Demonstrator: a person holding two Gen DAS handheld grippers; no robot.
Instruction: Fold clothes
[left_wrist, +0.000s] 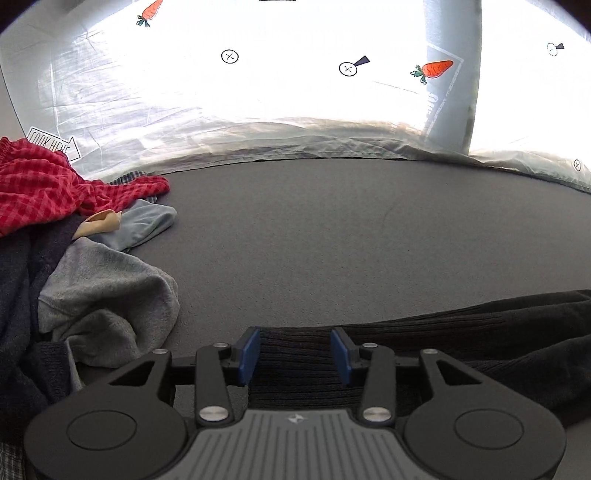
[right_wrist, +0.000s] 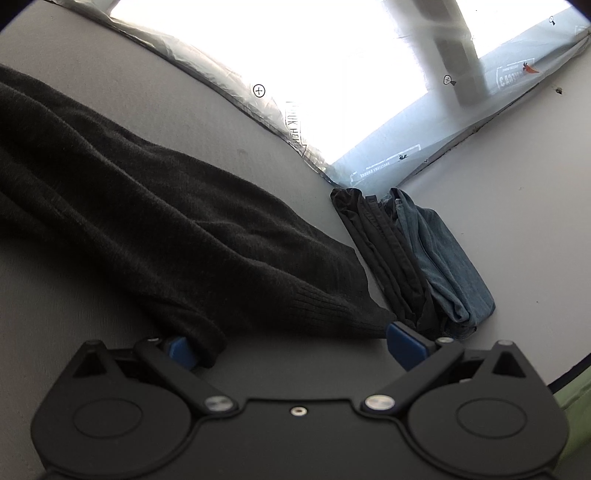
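A black knit sweater (left_wrist: 461, 343) lies on the grey table (left_wrist: 314, 236). In the left wrist view my left gripper (left_wrist: 295, 356) is open, its blue pads on either side of the sweater's ribbed hem, which lies between them. In the right wrist view the sweater (right_wrist: 155, 221) stretches from the upper left down to my right gripper (right_wrist: 295, 345). That gripper is wide open at the sweater's ribbed edge, its left pad (right_wrist: 181, 350) against the fabric, its right pad (right_wrist: 404, 341) beside it.
A pile of unfolded clothes sits at the left: red checked cloth (left_wrist: 44, 184), a grey garment (left_wrist: 107, 288), a light blue piece (left_wrist: 144, 221). Folded black (right_wrist: 384, 251) and blue denim (right_wrist: 447, 266) garments lie stacked at the right. A bright plastic sheet (left_wrist: 295, 92) hangs behind the table.
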